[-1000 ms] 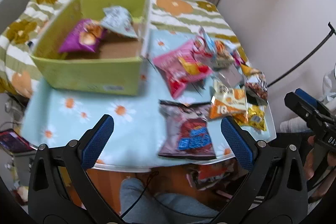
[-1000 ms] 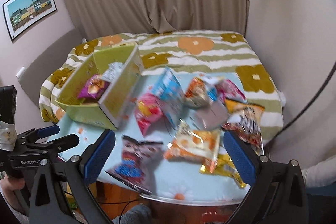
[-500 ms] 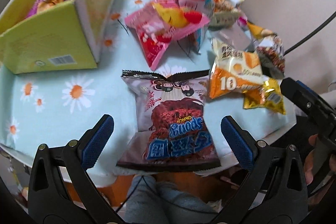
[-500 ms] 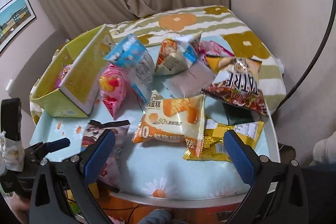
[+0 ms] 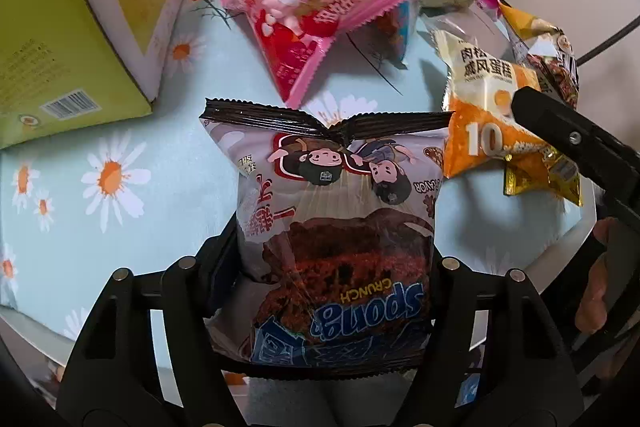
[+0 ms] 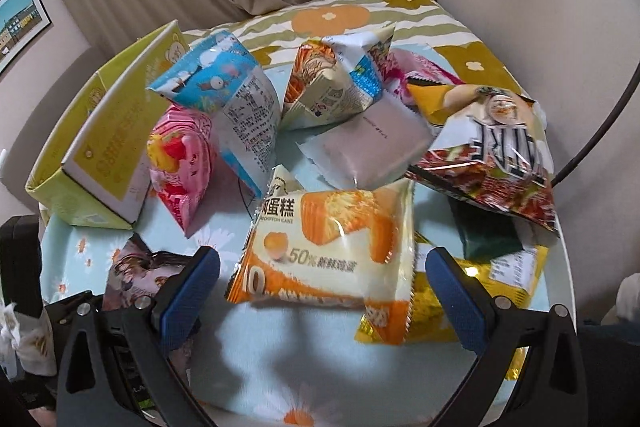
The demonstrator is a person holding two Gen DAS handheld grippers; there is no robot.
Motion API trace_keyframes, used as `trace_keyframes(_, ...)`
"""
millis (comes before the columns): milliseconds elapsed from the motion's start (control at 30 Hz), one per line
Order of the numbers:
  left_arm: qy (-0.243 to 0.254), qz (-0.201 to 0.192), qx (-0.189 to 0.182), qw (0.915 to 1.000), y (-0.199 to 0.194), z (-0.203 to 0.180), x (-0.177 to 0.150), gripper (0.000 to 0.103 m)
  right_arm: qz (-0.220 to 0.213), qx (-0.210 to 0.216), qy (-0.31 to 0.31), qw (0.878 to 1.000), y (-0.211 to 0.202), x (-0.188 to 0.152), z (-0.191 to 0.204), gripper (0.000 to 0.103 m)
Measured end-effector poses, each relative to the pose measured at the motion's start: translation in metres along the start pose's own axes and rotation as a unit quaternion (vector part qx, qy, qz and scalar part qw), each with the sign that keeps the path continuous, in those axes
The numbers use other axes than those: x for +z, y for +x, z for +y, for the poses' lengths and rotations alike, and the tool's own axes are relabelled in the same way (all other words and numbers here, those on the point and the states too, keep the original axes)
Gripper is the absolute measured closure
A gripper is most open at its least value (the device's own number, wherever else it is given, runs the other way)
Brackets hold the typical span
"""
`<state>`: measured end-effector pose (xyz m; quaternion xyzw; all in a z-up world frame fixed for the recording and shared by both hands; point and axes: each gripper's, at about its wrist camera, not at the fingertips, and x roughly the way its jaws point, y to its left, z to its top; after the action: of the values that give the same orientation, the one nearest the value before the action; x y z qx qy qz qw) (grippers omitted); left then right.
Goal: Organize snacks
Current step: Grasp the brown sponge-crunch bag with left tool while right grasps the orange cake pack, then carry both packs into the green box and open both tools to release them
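The left hand-held gripper (image 5: 336, 267) is seen pinching the sponge crunch bag (image 5: 336, 219) at the lower centre of the left wrist view; its fingers are almost wholly hidden behind the bag's sides. The bag's long axis runs up the frame, its black crimped end pointing to the upper part and its print upside down. Whether the bag is resting on the table (image 5: 120, 227) or raised off it cannot be told. In the right wrist view only a corner of this bag (image 6: 132, 275) is visible at the lower left, behind the left finger of the right hand-held gripper (image 6: 324, 295), which is spread wide with nothing between its blue pads. Just above that gripper the orange cake bag (image 6: 332, 247) is lying, overlapping a gold packet (image 6: 424, 311) whose label is too blurred to read. The green box (image 5: 60, 39) is cut off at the upper left of the left wrist view, its inside hidden
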<state>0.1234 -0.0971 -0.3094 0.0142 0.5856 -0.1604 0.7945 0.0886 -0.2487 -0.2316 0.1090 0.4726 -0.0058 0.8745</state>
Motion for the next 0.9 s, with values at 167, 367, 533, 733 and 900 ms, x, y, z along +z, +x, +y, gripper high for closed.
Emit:
trace_keyframes(167,0.002,-0.003,0.007,1.0,-0.001,0.01,0.006,0.038,0.005,-0.01,-0.006,1.0,0.012,0.005,0.008,0.0)
trace_keyframes(367,0.0,-0.003,0.004,1.0,-0.006,0.019,0.006,0.039,0.008,-0.05,-0.026,0.998,0.031,0.009,0.017,0.0)
trace_keyframes(533,0.0,-0.003,0.004,1.0,-0.008,0.023,0.005,0.039,0.014,-0.071,-0.038,0.997,0.045,0.009,0.022,0.0)
trace_keyframes(733,-0.008,-0.003,0.007,0.9999,-0.01,0.027,0.007,0.041,0.01,-0.08,-0.055,0.995,0.049,0.006,0.027,0.01)
trace_keyframes(900,-0.018,-0.007,0.007,0.9998,-0.013,0.033,0.006,0.042,0.001,-0.088,-0.06,0.994,0.044,-0.001,0.027,0.021)
